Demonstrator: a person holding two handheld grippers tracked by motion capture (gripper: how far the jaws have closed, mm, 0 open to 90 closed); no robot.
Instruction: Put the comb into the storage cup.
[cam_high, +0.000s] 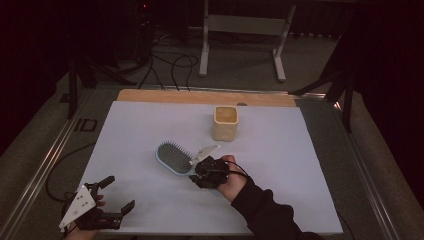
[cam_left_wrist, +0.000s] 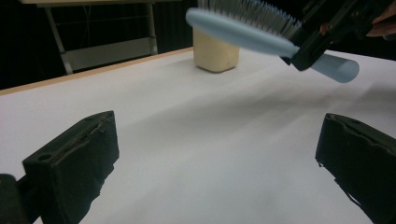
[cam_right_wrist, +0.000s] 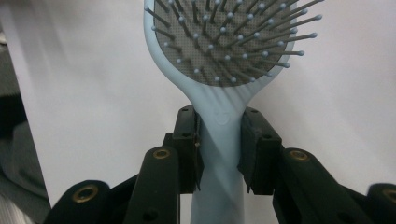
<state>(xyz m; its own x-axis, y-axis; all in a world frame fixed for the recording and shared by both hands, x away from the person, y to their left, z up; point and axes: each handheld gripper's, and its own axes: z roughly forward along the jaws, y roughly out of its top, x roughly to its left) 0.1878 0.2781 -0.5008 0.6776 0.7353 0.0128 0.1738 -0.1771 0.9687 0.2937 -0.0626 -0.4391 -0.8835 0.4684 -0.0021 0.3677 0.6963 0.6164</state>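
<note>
A light blue hairbrush (cam_high: 174, 157) with grey bristles hangs above the middle of the white mat, bristles up. My right gripper (cam_high: 200, 169) is shut on its handle just below the head; the right gripper view has both black pads pressed on the handle (cam_right_wrist: 219, 140). In the left gripper view the hairbrush (cam_left_wrist: 243, 28) floats at the top right, held by the right gripper (cam_left_wrist: 306, 46). My left gripper (cam_high: 117, 195) rests at the mat's near left corner, its jaws wide apart with nothing between them (cam_left_wrist: 215, 163).
A cream square cup (cam_high: 225, 122) stands upright behind the brush, toward the mat's far side; it also shows as the cream cup (cam_left_wrist: 215, 52) in the left gripper view. The white mat (cam_high: 280, 165) covers a wooden table. Cables and a metal stand lie beyond the far edge.
</note>
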